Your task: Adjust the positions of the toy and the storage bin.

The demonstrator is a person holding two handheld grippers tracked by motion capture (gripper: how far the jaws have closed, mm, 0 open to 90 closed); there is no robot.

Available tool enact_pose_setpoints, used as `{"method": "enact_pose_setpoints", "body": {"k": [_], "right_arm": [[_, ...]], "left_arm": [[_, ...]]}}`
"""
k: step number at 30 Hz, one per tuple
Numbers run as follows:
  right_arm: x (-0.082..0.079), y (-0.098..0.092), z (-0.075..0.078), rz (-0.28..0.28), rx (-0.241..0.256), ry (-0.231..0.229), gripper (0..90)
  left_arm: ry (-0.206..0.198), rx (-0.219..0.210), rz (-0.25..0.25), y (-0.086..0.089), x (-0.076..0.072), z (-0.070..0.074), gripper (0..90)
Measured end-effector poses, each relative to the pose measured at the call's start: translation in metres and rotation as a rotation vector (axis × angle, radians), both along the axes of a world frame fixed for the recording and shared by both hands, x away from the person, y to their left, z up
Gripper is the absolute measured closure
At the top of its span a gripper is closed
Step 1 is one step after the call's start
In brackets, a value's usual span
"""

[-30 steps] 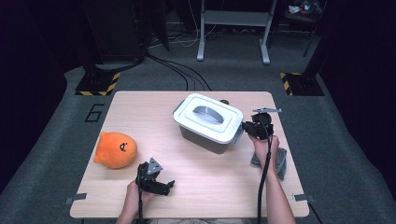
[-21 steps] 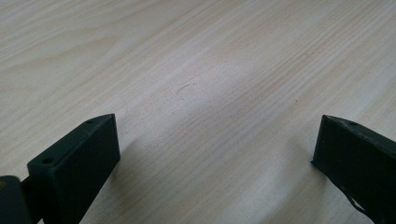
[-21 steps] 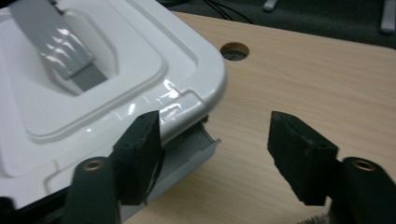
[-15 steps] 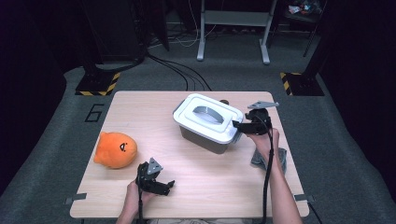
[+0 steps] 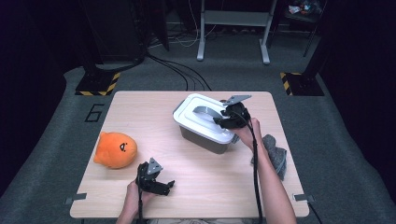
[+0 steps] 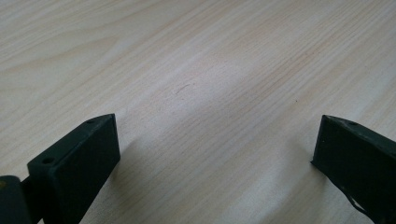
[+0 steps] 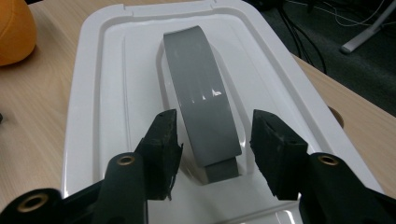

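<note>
A grey box with a white lid [image 5: 205, 122] [image 7: 112, 74] stands in the middle of the wooden table [image 5: 154, 112]. A grey handle [image 7: 201, 98] [image 5: 203, 112] arches over the lid. My right gripper [image 5: 223, 120] [image 7: 215, 140] is open over the lid's right end, one jaw on each side of the handle's near end, not closed on it. My left gripper [image 5: 161, 183] [image 6: 215, 149] rests open near the table's front edge, with bare wood between its jaws. An orange plush toy [image 5: 114, 149] [image 7: 14, 28] lies at the table's left.
A grey cloth [image 5: 273, 151] lies at the table's right edge, beside the right forearm. Cables and stand legs [image 5: 233, 37] are on the floor beyond the table. Bare wood stretches between the plush toy and the box.
My right gripper has moved left from beside the box onto the lid, coming astride the handle. The left gripper has stayed put.
</note>
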State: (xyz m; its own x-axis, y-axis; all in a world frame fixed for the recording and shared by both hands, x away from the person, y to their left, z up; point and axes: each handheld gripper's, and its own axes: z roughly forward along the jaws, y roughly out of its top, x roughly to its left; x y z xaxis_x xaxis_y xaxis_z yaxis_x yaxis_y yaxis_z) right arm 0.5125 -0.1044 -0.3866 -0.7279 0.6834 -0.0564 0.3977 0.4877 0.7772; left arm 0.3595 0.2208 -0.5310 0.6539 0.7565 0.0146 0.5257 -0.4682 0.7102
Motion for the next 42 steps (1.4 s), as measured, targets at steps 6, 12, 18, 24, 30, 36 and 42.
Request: {"method": "enact_pose_setpoints", "body": {"k": [6,12,18,24,30,36,42], "right_arm": [[0.001,-0.001,-0.004,0.02,-0.005,-0.018,61.1],[-0.009,0.002,-0.003,-0.019,-0.021,-0.014,62.0],[-0.024,0.009,-0.003,-0.099,-0.018,-0.004,62.1],[-0.037,0.015,-0.002,-0.19,-0.019,-0.001,62.4],[-0.048,0.022,-0.002,-0.256,-0.021,0.013,62.8],[-0.055,0.029,-0.003,-0.298,-0.033,-0.003,62.9],[-0.059,0.036,-0.002,-0.337,-0.041,0.009,63.0]], "left_arm": [[-0.002,0.001,0.001,0.0,0.0,0.0,0.2],[-0.001,0.001,0.0,0.0,0.0,0.0,0.2],[-0.001,0.001,-0.001,0.0,0.0,0.0,0.2],[0.0,0.0,0.0,0.0,0.0,0.0,0.2],[0.0,0.001,0.0,0.0,0.0,0.0,0.2],[-0.001,-0.004,0.003,0.0,0.0,0.0,0.2],[-0.001,-0.006,0.005,0.0,0.0,0.0,0.2]]}}
